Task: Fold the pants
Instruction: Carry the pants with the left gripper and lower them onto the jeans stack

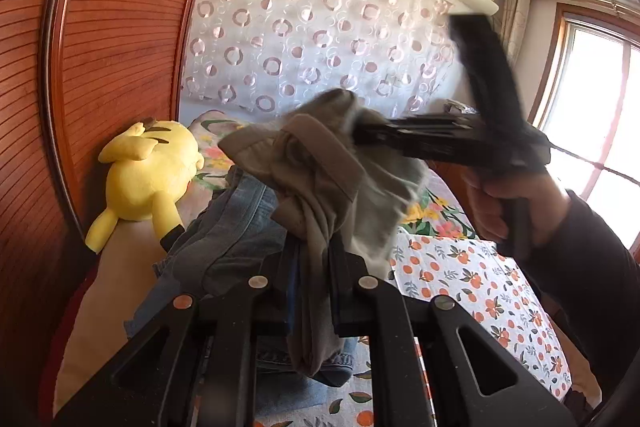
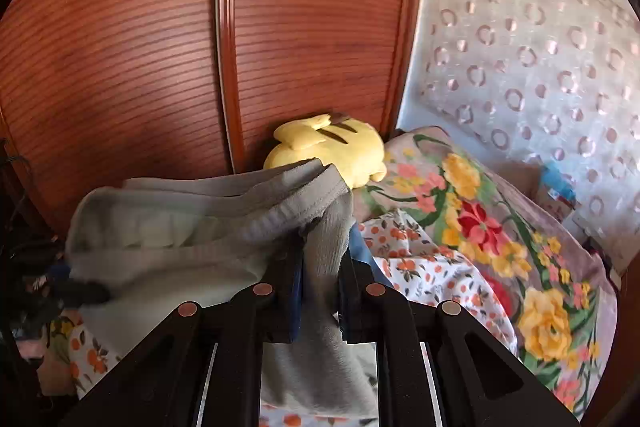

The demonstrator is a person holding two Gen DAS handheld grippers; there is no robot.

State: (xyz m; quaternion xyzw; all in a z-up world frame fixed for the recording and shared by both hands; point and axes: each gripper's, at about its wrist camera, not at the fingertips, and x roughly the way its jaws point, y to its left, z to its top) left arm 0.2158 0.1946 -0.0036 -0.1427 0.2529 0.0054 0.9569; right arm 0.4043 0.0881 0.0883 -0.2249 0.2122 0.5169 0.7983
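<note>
Grey pants (image 1: pixel 320 171) hang lifted above the bed, bunched between the two grippers. My left gripper (image 1: pixel 314 267) is shut on a gathered strip of the grey cloth, which droops down between its fingers. In the left wrist view my right gripper (image 1: pixel 360 131), blurred, reaches in from the right and pinches the waistband end, held by a hand (image 1: pixel 508 199) in a dark sleeve. In the right wrist view my right gripper (image 2: pixel 322 275) is shut on the pants (image 2: pixel 192 227); the ribbed waistband stretches off to the left.
A pile of blue jeans (image 1: pixel 236 227) lies on the bed under the pants. A yellow plush toy (image 1: pixel 148 171) rests against the wooden wardrobe (image 1: pixel 112 67). A fruit-print sheet (image 1: pixel 472 291) and a flowered blanket (image 2: pixel 500 227) cover the bed. A patterned curtain (image 1: pixel 320 27) hangs behind.
</note>
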